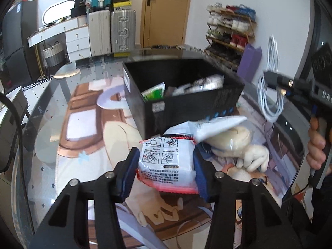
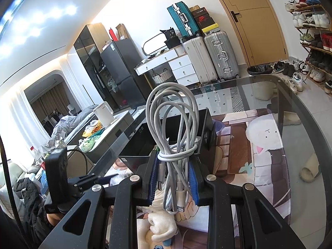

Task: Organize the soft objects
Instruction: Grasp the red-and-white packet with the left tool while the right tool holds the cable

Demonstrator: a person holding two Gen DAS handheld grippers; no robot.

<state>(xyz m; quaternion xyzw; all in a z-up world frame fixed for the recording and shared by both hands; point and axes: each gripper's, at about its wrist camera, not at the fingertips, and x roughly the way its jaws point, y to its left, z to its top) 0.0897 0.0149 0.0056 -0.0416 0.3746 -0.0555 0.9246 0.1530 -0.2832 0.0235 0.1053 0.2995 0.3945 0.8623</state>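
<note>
While the left gripper [image 1: 166, 166] is pointing forward over the glass counter [image 1: 41, 137], its blue-padded fingers [image 1: 128, 172] are clamping a white packet with a red edge [image 1: 166, 161] from both sides. That packet is sitting between the pads, long axis running away from the camera toward the black box [image 1: 186, 95], printed pictogram face turned up. Black box is standing on the counter just beyond the packet, open top, holding a green-and-white pack [image 1: 154, 92] and some blurred white wrappers. A white pouch [image 1: 220, 124] is lying just beyond the packet, pointing right, resting on a cream plush toy [image 1: 244, 147] that is lying on the printed mat [image 1: 83, 124].

Right gripper [image 2: 172, 178] is being held up off the counter, level and pointing toward the room, with the person's hand [image 1: 316, 145] wrapped round its handle at the right edge of the left wrist view. Its fingers [image 2: 153, 178] are pinching a coiled white cable [image 2: 172, 124] at the wrapped waist of the bundle. Cable's long axis is running upright, loops standing above the fingers, plug ends dangling below them. Seen from the left wrist camera, the bundle is hanging to the right of the black box.
</note>
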